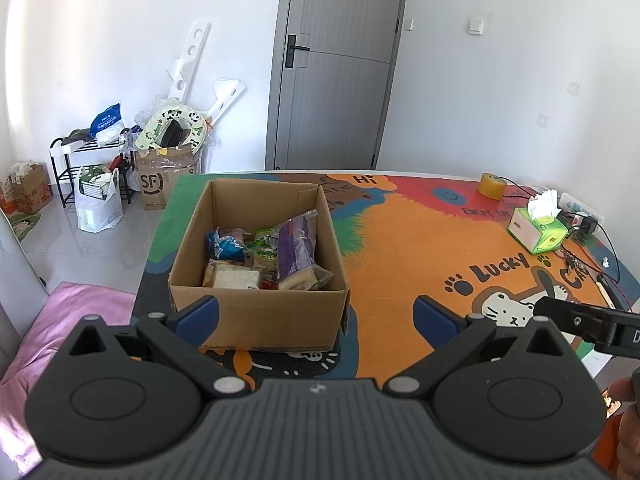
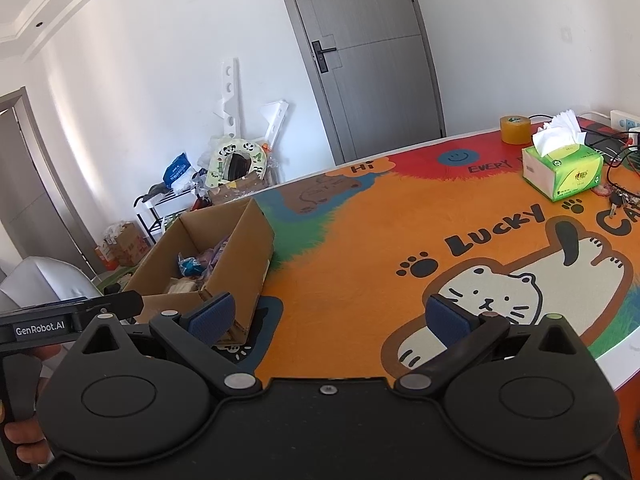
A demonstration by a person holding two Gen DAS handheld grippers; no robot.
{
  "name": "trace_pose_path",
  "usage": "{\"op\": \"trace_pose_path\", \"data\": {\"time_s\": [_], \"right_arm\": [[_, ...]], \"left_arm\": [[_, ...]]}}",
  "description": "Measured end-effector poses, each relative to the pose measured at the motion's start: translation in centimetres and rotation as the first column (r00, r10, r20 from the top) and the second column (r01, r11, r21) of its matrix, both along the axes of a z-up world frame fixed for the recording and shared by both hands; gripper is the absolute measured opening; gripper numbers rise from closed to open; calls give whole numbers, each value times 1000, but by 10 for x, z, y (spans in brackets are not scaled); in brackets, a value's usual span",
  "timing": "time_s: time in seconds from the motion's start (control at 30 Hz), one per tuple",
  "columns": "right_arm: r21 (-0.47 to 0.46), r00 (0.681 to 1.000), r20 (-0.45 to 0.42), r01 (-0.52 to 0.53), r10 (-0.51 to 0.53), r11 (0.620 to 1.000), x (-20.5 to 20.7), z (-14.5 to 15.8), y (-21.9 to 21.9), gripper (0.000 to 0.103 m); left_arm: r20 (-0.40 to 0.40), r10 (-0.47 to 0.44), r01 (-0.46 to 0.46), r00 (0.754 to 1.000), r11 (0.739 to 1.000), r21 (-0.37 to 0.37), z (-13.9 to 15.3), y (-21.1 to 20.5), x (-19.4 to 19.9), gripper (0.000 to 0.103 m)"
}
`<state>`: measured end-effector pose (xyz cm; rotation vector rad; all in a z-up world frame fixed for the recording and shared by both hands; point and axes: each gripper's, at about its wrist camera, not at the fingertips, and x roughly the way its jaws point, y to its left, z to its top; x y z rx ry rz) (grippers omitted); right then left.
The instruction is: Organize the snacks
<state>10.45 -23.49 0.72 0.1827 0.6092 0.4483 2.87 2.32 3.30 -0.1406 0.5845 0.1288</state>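
An open cardboard box (image 1: 256,312) stands on the left part of the table and holds several snack packets: a purple one (image 1: 296,248), a blue one (image 1: 226,244), a green one (image 1: 266,250) and a beige one (image 1: 232,278). My left gripper (image 1: 316,316) is open and empty, just in front of the box's near wall. My right gripper (image 2: 328,316) is open and empty above the orange mat, right of the box (image 2: 240,252). The right gripper's body shows at the right edge of the left wrist view (image 1: 588,320).
The table carries a colourful cat mat (image 2: 360,248). A green tissue box (image 2: 564,172), a roll of tape (image 2: 515,130), keys (image 2: 618,198) and cables lie at its far right. Beyond the table are a grey door (image 1: 332,68), boxes, bags and a rack on the floor.
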Motion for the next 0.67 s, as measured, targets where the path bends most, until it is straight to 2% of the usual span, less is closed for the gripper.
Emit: {"op": "trace_pose_path", "data": {"time_s": [0.67], "right_arm": [[-13,1000,0,4,-4,1000,1,-3,0,103]], "left_arm": [[7,-5,5,1000,1000,-15,-4,-3,1,103]]}}
